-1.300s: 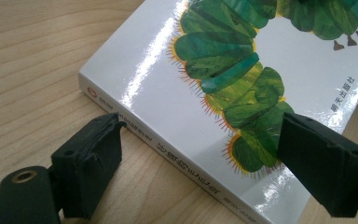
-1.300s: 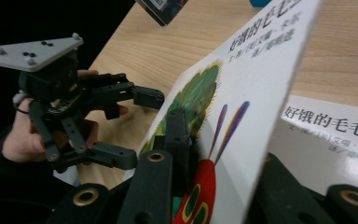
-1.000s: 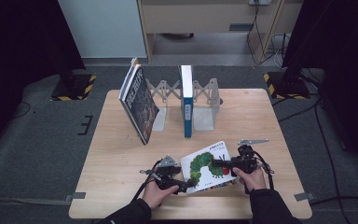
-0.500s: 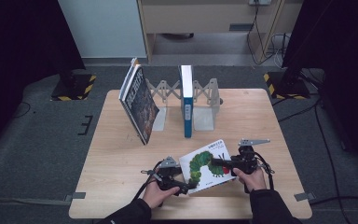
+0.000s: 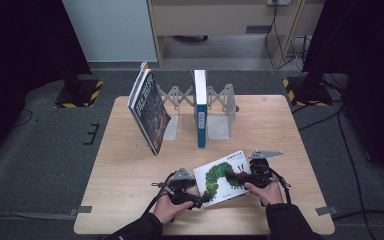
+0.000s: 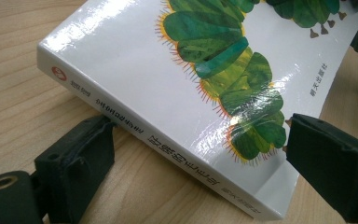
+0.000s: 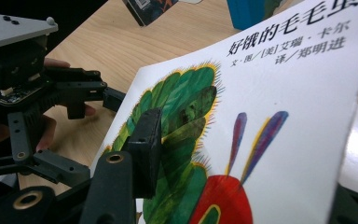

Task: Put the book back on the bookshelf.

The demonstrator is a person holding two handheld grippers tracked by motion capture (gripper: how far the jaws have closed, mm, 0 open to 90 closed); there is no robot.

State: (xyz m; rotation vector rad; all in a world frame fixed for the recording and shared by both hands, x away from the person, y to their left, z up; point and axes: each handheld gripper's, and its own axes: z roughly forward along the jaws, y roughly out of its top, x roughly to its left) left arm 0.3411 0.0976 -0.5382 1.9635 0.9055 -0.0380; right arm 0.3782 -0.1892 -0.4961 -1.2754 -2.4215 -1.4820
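Caterpillar book: off rack, near bench front; left gripper fingers open astride spine; right gripper fingers just opening, cover between; shelving pending.

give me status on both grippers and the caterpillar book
Left gripper open, jaws either side of the book's spine corner. Right gripper jaws just opening, caterpillar book between them. Nothing in the way; book rack stands farther back.

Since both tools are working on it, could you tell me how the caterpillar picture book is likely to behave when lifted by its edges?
The caterpillar picture book looks hardbound with a squared spine, so it will probably stay stiff rather than flop. Its cover shines with glare in the left gripper view, so it may slip between pads. It seems thin and probably light, yet the front cover could swing open if gripped by one board only.
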